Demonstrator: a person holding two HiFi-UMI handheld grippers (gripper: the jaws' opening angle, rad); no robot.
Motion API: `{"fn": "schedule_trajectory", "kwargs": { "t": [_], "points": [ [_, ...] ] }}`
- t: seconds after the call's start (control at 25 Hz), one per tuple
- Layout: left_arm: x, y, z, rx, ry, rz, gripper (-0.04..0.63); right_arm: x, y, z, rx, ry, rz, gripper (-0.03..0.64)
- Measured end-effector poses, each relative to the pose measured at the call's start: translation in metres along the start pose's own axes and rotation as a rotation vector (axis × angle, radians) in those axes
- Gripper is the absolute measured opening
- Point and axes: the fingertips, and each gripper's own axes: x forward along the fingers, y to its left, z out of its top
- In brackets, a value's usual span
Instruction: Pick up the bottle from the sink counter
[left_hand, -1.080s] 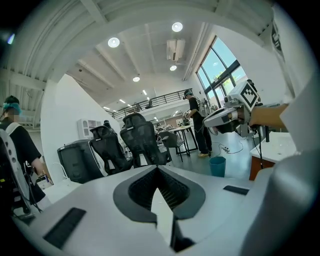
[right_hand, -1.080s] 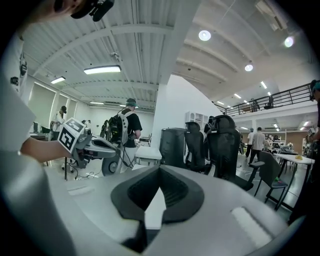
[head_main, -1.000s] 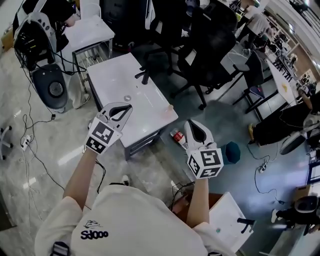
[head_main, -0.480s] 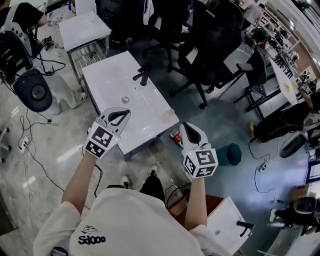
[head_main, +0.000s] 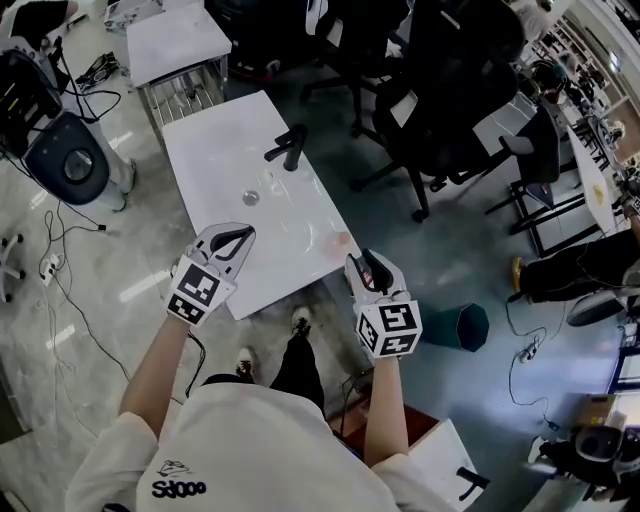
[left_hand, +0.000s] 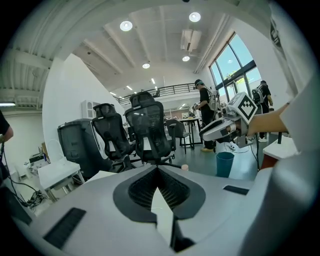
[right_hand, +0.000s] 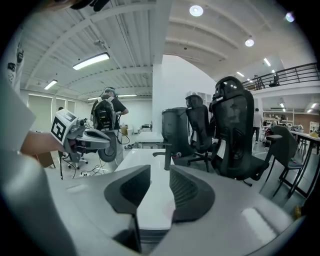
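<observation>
Right gripper (head_main: 366, 262) hangs just short of the small bottle (head_main: 343, 240) ahead, jaws opening and empty (probably readying to straddle it). Left gripper (head_main: 243, 236), jaws together, idles alongside.

The room is bright, lit by round ceiling lamps (left_hand: 126, 25) up high and big windows (left_hand: 235, 62) on the far right in the left gripper view, and by a long lamp (right_hand: 91, 61) on the left in the right gripper view. In the head view the white sink counter (head_main: 215, 160) looks very bright, the shiny floor (head_main: 100, 300) on the left has pale glare, and shadows are soft. Both gripper views bend at the edges, with black corners, and things very near look blurry.
</observation>
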Motion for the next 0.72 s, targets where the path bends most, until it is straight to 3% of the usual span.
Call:
{"fn": "schedule_trajectory", "kwargs": {
  "t": [0.72],
  "points": [
    [0.060, -0.011, -0.061, -0.093, 0.126, -0.008, 0.000, 0.090, -0.043, -0.097, 0.027, 0.146, 0.014, 0.208]
  ]
}}
